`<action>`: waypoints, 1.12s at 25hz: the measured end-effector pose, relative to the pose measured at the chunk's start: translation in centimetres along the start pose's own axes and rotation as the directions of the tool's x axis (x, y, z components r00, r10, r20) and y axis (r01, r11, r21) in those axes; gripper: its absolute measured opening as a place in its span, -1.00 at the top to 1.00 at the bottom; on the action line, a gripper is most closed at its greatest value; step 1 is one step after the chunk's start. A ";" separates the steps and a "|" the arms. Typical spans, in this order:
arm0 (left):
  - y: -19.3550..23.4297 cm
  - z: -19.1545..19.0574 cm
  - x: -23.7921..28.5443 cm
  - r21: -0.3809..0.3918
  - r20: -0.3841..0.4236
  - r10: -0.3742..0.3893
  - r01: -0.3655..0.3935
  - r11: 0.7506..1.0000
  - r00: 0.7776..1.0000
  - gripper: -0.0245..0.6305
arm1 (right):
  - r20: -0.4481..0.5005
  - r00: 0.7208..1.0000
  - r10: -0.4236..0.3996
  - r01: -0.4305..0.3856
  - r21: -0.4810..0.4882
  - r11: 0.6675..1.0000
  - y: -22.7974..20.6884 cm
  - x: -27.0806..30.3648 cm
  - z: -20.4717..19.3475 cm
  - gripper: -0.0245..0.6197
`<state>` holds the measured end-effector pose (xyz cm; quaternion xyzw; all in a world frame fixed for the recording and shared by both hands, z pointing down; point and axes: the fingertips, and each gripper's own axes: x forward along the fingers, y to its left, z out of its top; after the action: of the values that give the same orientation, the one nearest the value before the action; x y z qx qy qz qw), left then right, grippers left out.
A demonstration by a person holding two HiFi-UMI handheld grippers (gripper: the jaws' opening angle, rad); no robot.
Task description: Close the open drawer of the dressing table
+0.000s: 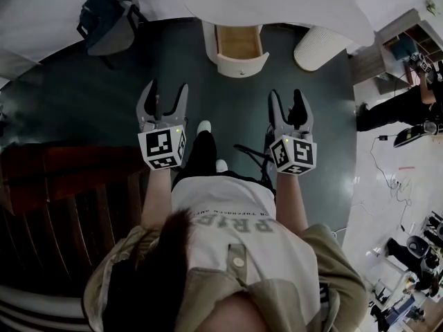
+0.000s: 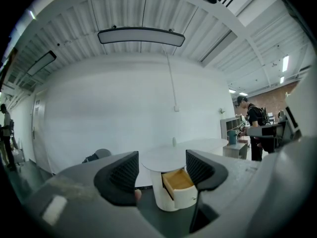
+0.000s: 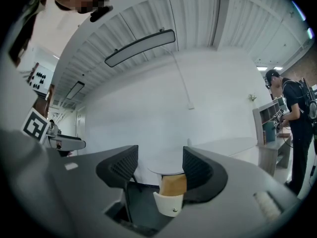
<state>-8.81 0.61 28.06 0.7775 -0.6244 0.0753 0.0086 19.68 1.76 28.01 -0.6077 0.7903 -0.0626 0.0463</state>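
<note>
The white dressing table stands ahead, its rounded top across the upper head view. Its drawer is pulled out, showing a tan wooden inside and a curved white front with a small knob. My left gripper is open and empty, held well short of the drawer and to its left. My right gripper is open too, nearer me and right of the drawer. The drawer shows between the left gripper's fingers, and the drawer also between the right gripper's.
A grey chair stands at the table's left. A white ribbed cylinder lies right of the drawer. A dark wooden unit is at my left. A person stands by shelves at the far right. Cables lie on the light floor.
</note>
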 end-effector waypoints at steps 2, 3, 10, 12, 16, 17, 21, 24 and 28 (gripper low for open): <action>0.6 -0.3 0.8 0.006 0.000 -0.001 0.001 1.000 1.000 -0.03 | 0.001 1.000 -0.004 0.004 0.000 1.000 0.0 0.7 -0.4 0.08; 0.9 -0.3 1.3 0.007 0.001 -0.002 0.002 1.000 1.000 -0.03 | 0.004 1.000 -0.008 0.008 0.001 1.000 -0.1 1.1 -0.5 0.08; 2.4 0.0 5.3 0.005 0.009 -0.021 0.021 1.000 1.000 -0.03 | 0.003 1.000 -0.009 0.009 -0.015 1.000 0.5 4.4 -0.7 0.08; 2.5 0.2 6.5 0.008 0.006 -0.033 0.033 0.999 0.999 -0.03 | -0.004 1.000 -0.009 0.009 -0.018 1.000 0.4 5.5 -0.7 0.08; 2.7 -0.6 8.6 0.013 -0.015 -0.056 0.057 0.998 0.998 -0.03 | -0.026 1.000 -0.011 0.011 -0.017 1.000 0.2 7.9 -1.7 0.08; 2.8 -1.1 9.0 0.015 -0.022 -0.062 0.063 0.998 0.998 -0.03 | -0.033 0.999 -0.008 0.007 -0.020 1.000 0.3 8.6 -2.0 0.08; 2.8 -3.3 10.5 -0.007 -0.072 -0.081 0.080 0.997 0.994 -0.03 | -0.067 0.998 0.008 -0.010 -0.035 0.999 0.2 11.4 -3.5 0.08; 2.7 -4.8 11.8 0.000 -0.104 -0.092 0.093 0.996 0.990 -0.03 | -0.094 0.995 0.016 -0.018 -0.020 1.000 -0.2 13.3 -4.9 0.08; 3.3 -6.8 13.6 -0.015 -0.123 -0.098 0.097 0.995 0.988 -0.03 | -0.142 0.990 0.023 -0.029 -0.043 0.999 -0.3 15.8 -8.0 0.08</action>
<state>-9.94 -12.58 36.20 0.8009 -0.5841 0.1198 0.0546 14.68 -13.28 36.00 -0.5922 0.8008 -0.0872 -0.0226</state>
